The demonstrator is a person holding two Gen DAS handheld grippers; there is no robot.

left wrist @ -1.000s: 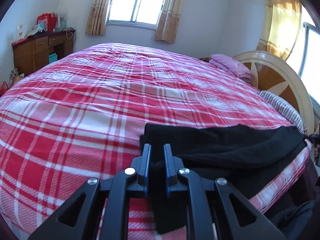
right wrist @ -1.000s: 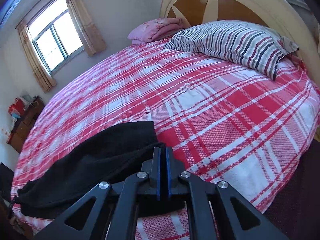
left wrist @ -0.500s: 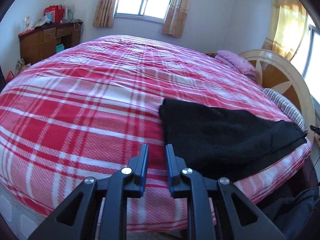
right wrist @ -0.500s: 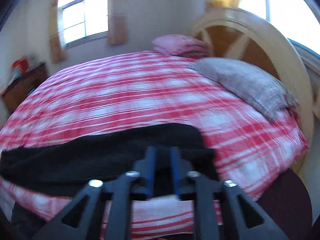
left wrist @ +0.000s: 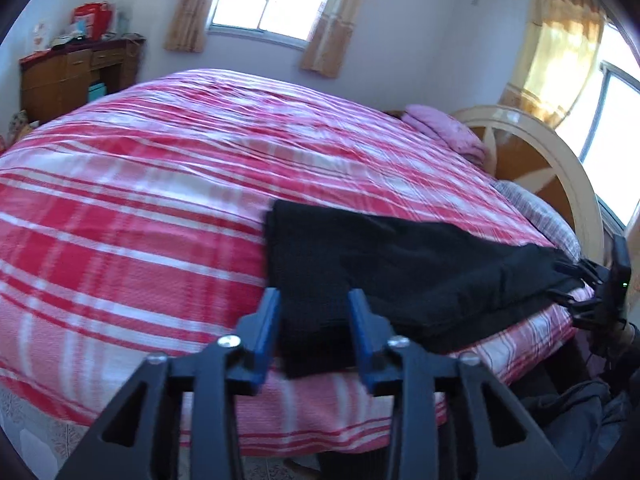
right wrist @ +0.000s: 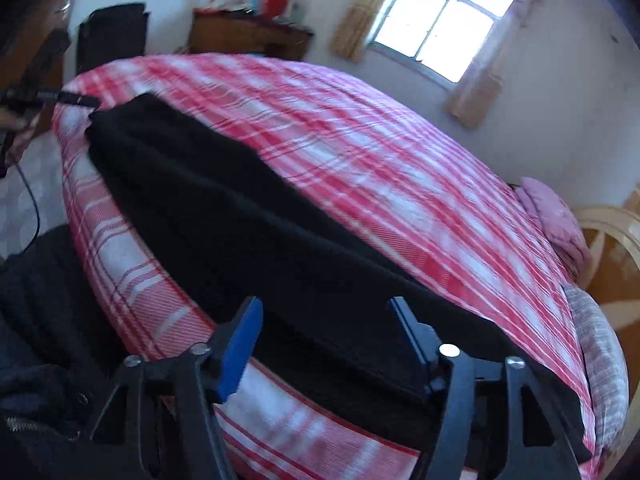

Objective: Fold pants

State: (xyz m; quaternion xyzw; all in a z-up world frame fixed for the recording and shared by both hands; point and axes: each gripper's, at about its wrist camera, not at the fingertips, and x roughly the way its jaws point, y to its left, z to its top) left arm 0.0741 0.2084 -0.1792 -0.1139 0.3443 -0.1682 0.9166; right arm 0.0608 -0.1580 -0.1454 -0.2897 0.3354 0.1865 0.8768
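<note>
The black pants point(left wrist: 400, 272) lie folded lengthwise along the near edge of the bed, a long dark strip; in the right wrist view point(right wrist: 256, 232) they run from far left to near right. My left gripper point(left wrist: 314, 300) is open and empty, just above one end of the pants. My right gripper point(right wrist: 326, 312) is wide open and empty over the other end. The right gripper also shows at the far right of the left wrist view point(left wrist: 600, 292), at the pants' end.
The bed has a red and white plaid cover point(left wrist: 140, 200). A striped pillow point(right wrist: 600, 344) and a pink folded cloth point(left wrist: 448, 132) lie by the cream headboard point(left wrist: 560, 168). A wooden dresser point(left wrist: 68, 76) stands by the far wall. Dark clothing point(right wrist: 44, 340) is at the bedside.
Both grippers have let go of the pants, opened, and pulled back. The right gripper has swung round to face along the pants. The pants now lie flat on the bed.
</note>
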